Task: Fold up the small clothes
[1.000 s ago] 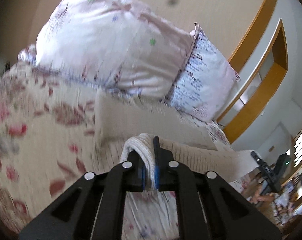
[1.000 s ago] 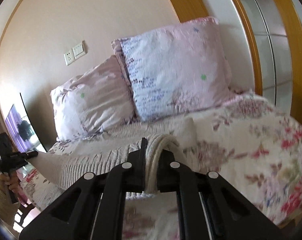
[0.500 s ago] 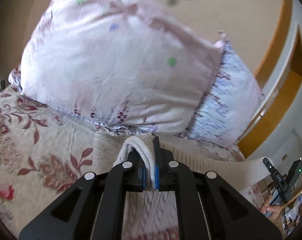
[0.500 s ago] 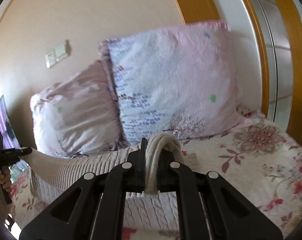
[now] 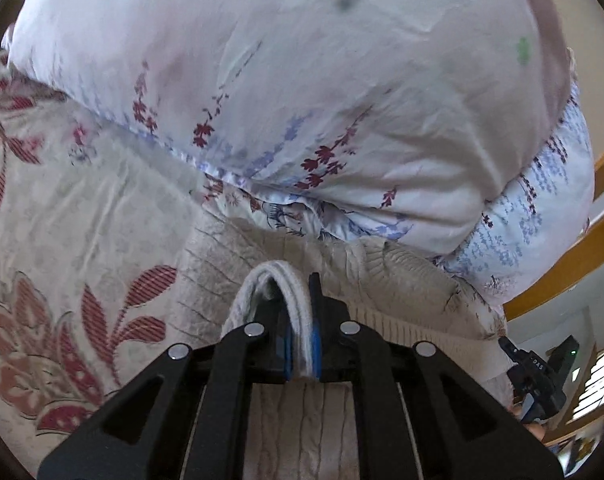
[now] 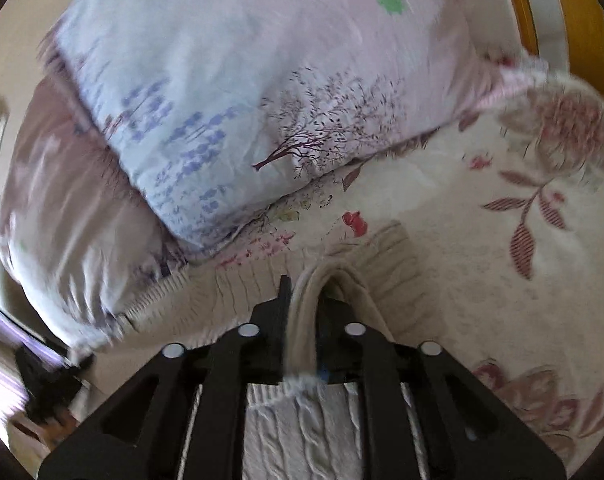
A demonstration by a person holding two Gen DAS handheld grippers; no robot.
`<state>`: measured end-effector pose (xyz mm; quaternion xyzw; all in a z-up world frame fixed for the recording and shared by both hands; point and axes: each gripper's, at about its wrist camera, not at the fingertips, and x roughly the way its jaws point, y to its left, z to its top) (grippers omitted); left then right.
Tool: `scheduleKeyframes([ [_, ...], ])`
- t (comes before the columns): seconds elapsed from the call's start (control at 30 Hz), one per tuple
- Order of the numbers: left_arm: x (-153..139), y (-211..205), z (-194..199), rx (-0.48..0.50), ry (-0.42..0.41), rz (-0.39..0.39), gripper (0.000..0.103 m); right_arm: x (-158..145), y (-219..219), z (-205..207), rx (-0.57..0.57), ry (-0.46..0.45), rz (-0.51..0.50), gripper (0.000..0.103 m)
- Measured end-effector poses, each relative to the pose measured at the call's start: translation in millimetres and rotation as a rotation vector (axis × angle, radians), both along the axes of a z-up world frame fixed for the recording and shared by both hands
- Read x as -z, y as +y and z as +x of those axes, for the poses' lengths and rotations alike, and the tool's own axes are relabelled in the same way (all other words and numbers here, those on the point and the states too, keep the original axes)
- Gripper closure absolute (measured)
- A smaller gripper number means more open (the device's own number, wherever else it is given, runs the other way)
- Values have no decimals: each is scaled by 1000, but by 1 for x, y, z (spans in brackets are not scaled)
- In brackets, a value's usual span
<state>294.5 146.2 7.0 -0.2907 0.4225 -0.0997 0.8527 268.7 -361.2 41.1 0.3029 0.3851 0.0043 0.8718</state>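
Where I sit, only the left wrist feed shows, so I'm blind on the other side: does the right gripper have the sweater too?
Observer: Yes. In the right wrist view, a folded edge of the cream sweater sits between the fingers of the right gripper. Its jaws are opening.
Operator: Is there room beyond the sweater on that side?
Observer: Bare floral bedspread lies to the sweater's right. A strip of it shows between the sweater's far corner and the blue pillow.
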Motion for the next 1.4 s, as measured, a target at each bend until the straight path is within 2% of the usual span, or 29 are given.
scheduleKeyframes([
  [0.07,-1,2,4,-5,4,-44,83,-5,-3,8,7,-14,40,70],
  [0.17,-12,8,1,-24,-29,-79,67,-23,-3,3,26,-82,14,56],
  [0.2,-17,10,-2,-32,-50,-70,62,-27,-4,0,26,-92,11,56],
  [0.23,-25,14,-8,-40,-73,-55,61,-31,-5,-8,24,-104,8,56],
  [0.47,-48,29,-55,7,-136,34,61,-43,-12,-60,-8,-90,-128,56],
  [0.63,-44,27,-92,60,-128,109,61,-32,-7,-82,-85,-34,-212,57],
  [0.77,-33,22,-105,74,-100,150,61,-23,0,-90,-107,6,-303,60],
  [0.87,-23,22,-111,72,-76,161,64,-15,3,-89,-113,37,-341,62],
  [0.93,-15,20,-112,77,-53,163,68,-7,6,-88,-136,63,-347,69],
  [1.0,-10,18,-113,87,-40,165,74,-4,10,-89,-143,68,-375,71],
  [1.13,-6,16,-116,82,-39,183,86,-6,10,-93,-139,50,-393,89],
  [1.17,-5,17,-116,83,-38,178,94,-8,9,-94,-139,42,-391,92],
  [1.2,-5,17,-116,83,-38,172,94,-10,10,-96,-138,34,-391,95],
  [1.4,-10,20,-122,92,-57,160,96,-29,14,-108,-118,-29,-397,95],
])
